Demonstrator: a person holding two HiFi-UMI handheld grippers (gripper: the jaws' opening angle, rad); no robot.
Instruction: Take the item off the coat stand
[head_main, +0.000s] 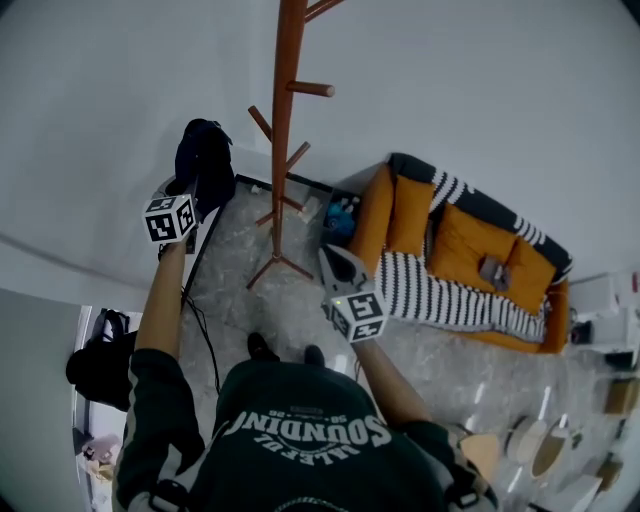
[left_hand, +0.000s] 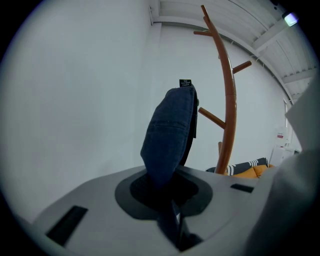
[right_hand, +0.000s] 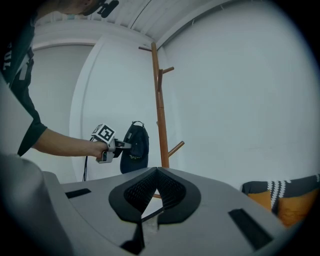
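A dark blue cap (head_main: 205, 160) hangs free in the air, left of the wooden coat stand (head_main: 285, 130) and clear of its pegs. My left gripper (head_main: 193, 195) is shut on the cap's edge. In the left gripper view the cap (left_hand: 170, 135) rises upright from between the jaws, with the stand (left_hand: 229, 100) behind it to the right. My right gripper (head_main: 335, 258) is lower, in front of the stand's feet, shut and holding nothing. From the right gripper view (right_hand: 156, 172) I see the cap (right_hand: 135, 149) just left of the stand's pole (right_hand: 160, 110).
An orange sofa (head_main: 450, 250) with a striped blanket stands to the right against the white wall. A black bag (head_main: 100, 365) lies at the lower left, and a black cable (head_main: 200, 330) runs along the floor. The person's feet are close to the stand's base.
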